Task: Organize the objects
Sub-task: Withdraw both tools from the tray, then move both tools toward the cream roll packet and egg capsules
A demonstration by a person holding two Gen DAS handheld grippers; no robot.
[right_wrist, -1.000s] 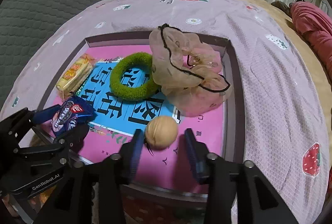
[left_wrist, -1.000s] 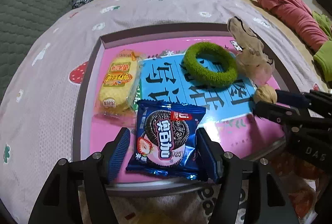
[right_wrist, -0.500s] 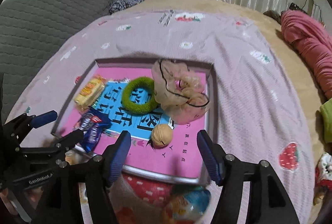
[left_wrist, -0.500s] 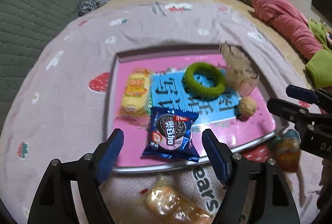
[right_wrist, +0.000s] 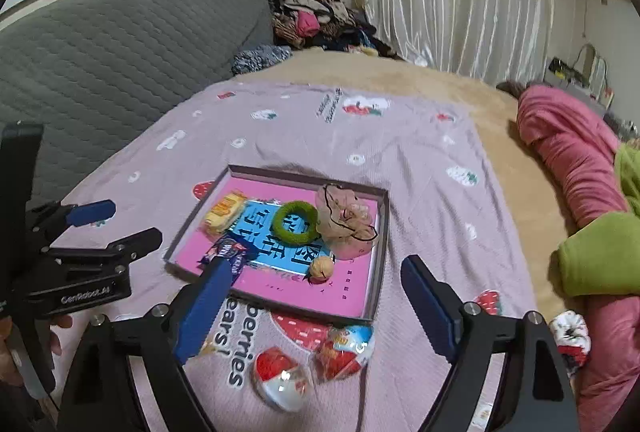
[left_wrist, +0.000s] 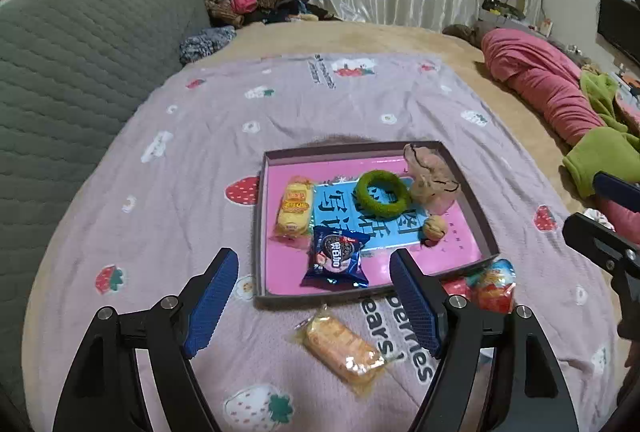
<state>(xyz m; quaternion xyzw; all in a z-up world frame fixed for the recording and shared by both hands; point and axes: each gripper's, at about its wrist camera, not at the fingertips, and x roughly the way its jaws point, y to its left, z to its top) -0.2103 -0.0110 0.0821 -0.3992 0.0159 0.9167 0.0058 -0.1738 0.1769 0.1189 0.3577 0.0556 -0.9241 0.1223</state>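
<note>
Now both grippers are open and hold nothing. The left gripper (left_wrist: 314,298) hangs above the near edge of the tray (left_wrist: 472,192), and the right gripper's (right_wrist: 316,306) jaws have just been opening, with nothing between them. Inside the tray lie the cookie pack (left_wrist: 336,260), cake (left_wrist: 294,208), green ring (left_wrist: 382,194), nut (left_wrist: 434,228) and hair tie (left_wrist: 430,174), probably put there to keep them together. Left outside, near the tray on the blanket (left_wrist: 160,232), are a snack (left_wrist: 340,348) and two candy packs (right_wrist: 312,360); those likely go in next.
</note>
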